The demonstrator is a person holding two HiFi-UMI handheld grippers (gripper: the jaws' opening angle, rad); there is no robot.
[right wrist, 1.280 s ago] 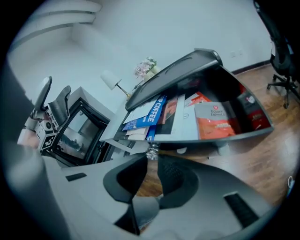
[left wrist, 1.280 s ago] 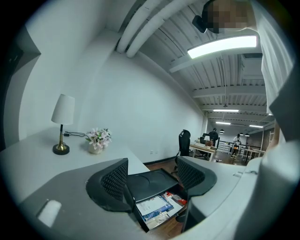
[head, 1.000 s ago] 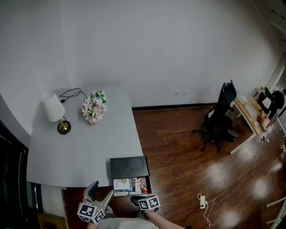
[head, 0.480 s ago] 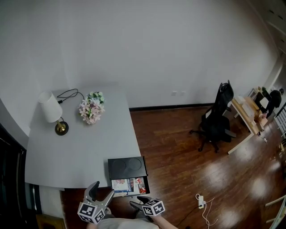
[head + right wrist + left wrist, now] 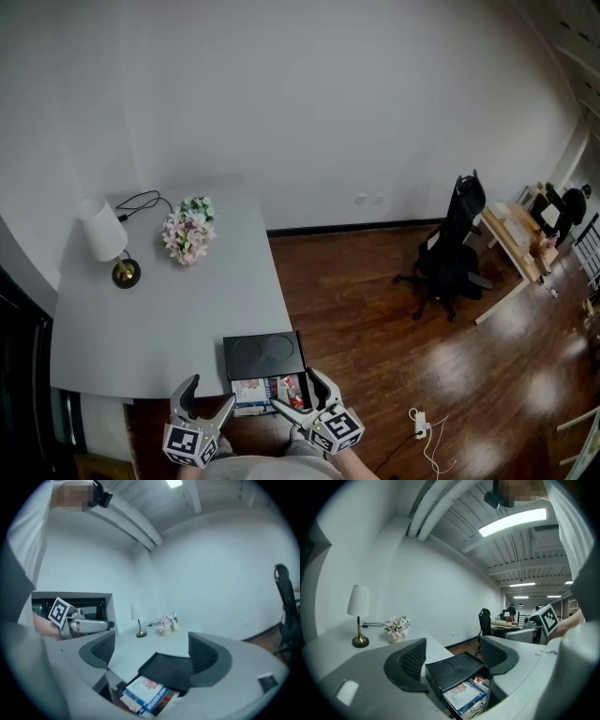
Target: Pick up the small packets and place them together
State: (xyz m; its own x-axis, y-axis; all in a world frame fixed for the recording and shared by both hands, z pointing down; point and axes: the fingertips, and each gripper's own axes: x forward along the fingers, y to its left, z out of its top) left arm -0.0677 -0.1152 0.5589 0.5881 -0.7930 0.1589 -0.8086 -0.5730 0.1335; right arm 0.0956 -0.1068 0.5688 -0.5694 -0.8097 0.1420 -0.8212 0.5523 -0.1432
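A drawer (image 5: 269,392) stands pulled out at the grey desk's (image 5: 159,309) front edge, under a black tray (image 5: 264,354). Inside lie small packets: a white-and-blue one (image 5: 251,392) and a red one (image 5: 293,388). My left gripper (image 5: 206,399) hovers just left of the drawer, its jaws opening with nothing between them. My right gripper (image 5: 302,396) hangs over the drawer's right part, jaws opening wide and empty. The left gripper view shows the left gripper (image 5: 453,654) above the tray (image 5: 452,670) and packets (image 5: 464,693). The right gripper (image 5: 151,652) looks down on the white-and-blue packet (image 5: 143,693).
A white lamp (image 5: 101,230) and a pot of flowers (image 5: 187,228) stand at the desk's far end. A black office chair (image 5: 450,248) and a power strip (image 5: 415,419) are on the wooden floor to the right.
My right gripper has moved forward over the drawer and its jaws have spread wide. The left gripper's jaws have parted a little.
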